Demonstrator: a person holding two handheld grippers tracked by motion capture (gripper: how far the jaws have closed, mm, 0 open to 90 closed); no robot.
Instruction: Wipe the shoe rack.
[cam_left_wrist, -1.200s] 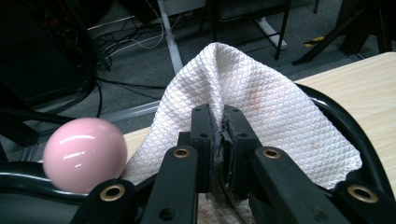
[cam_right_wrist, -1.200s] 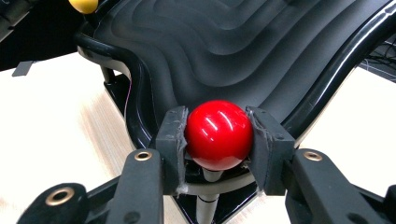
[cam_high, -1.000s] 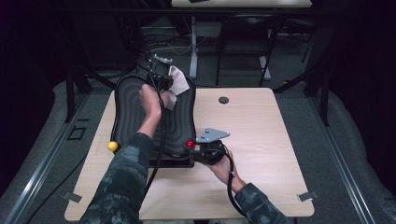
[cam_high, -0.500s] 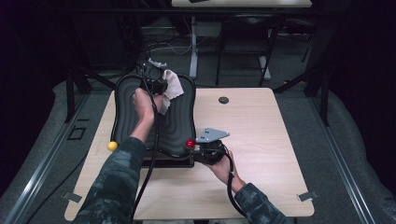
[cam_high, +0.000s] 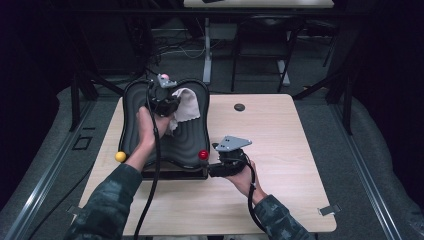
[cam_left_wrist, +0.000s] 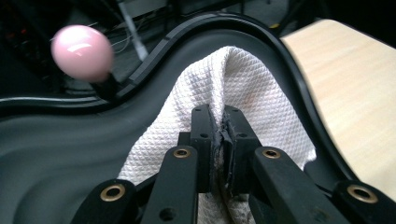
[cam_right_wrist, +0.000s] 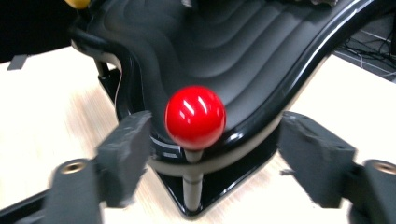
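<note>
A light wood table (cam_high: 295, 150) stands in a dark room. Behind it are black frames, table legs and loose cables on a grey floor. A small dark disc (cam_high: 239, 107) lies on the table by the far edge. On the left part of the table sits a black wavy board (cam_high: 185, 145) with a yellow ball (cam_high: 120, 156), a red ball (cam_high: 203, 154) and a pink ball (cam_left_wrist: 82, 52) at its corners.

The left gripper (cam_high: 162, 97) is at the far end of the board. Its jaws are pressed together, pinching a white cloth (cam_left_wrist: 243, 88) that lies on the board near the pink ball. The right gripper (cam_right_wrist: 212, 154) sits at the near edge of the board. Its jaws have just been opening and now stand spread, with the red ball between them, not touched.

A second ago the left gripper and the cloth were more to the right on the board. The right gripper has kept its place.
</note>
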